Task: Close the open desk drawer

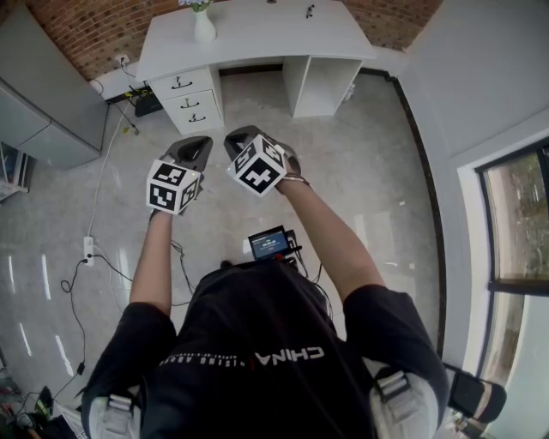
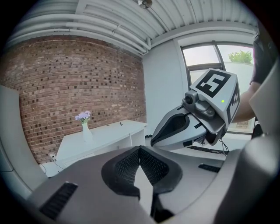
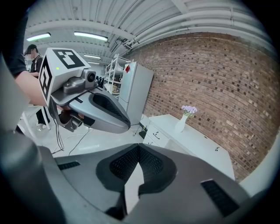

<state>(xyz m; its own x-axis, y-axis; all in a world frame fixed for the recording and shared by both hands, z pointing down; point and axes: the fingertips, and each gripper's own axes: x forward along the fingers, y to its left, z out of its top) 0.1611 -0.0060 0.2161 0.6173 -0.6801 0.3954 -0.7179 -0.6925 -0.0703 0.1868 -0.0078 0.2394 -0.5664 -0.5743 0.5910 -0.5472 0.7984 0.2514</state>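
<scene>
Fingers (image 2: 127,168) closed together, empty, on left gripper (image 1: 196,144) and right gripper (image 1: 239,137); desk drawers (image 1: 190,103) well ahead

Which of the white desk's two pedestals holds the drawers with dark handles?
The white left pedestal, at the head view's left below the white vase of lilac flowers; the white right pedestal shows no handles.

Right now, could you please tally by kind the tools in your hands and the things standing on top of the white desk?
Tools: 2 (left tool and right tool, both shut with nothing in them)
Vase of flowers: 1
Small dark object, too small to identify: 1
Total: 4
</scene>
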